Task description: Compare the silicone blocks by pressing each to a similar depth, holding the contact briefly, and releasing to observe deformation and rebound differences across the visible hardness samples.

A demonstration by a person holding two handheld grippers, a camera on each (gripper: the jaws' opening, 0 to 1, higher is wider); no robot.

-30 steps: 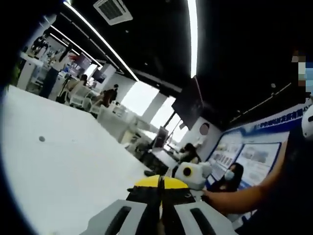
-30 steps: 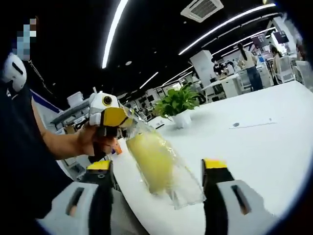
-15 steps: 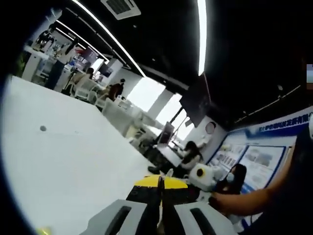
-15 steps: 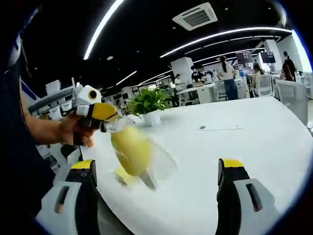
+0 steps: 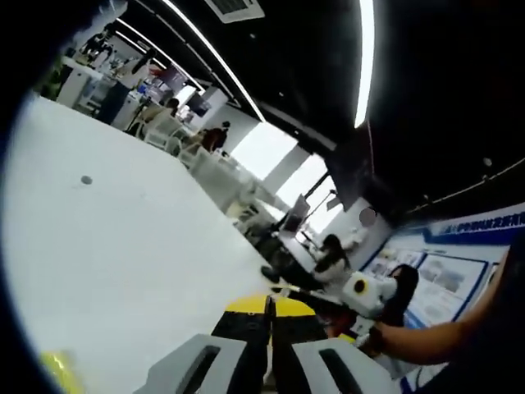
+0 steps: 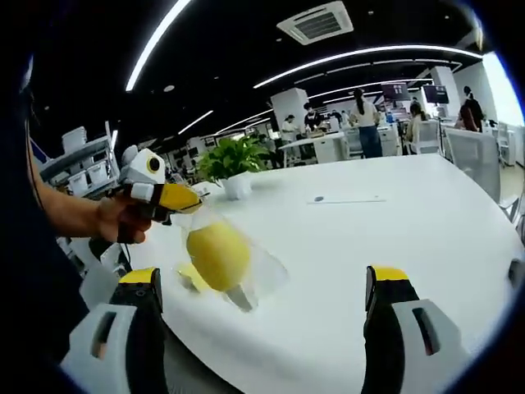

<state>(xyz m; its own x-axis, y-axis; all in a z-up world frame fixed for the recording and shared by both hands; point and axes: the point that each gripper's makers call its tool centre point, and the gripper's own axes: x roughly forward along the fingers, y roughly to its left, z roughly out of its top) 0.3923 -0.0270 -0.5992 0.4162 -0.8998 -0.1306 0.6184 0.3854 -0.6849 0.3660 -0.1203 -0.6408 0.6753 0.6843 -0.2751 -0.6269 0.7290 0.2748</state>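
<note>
Left hand-held gripper point(image 6: 182, 199) dangles bagged yellow block point(image 6: 218, 256) over white table point(image 6: 394, 238).

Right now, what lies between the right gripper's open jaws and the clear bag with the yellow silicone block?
In the right gripper view, only bare white table lies between the right gripper and the yellow silicone block in its clear bag, hanging from the left gripper.

Left gripper point(image 6: 168, 199): yellow jaw tips, white-grey body; in its own view point(image 5: 268, 308) yellow-tipped black jaws, grey housings. Right gripper point(image 6: 267, 283): yellow caps on black jaws, grey bases. Silicone block point(image 6: 217, 255): pale yellow, inside a clear glossy bag point(image 6: 254, 275). Second yellow piece point(image 6: 191, 277) on the table point(image 6: 394, 238), which is plain white. Plant point(image 6: 232, 159): green leaves, white pot. Ceiling black with white light strips. Wall poster point(image 5: 443, 275): blue and white.
</note>
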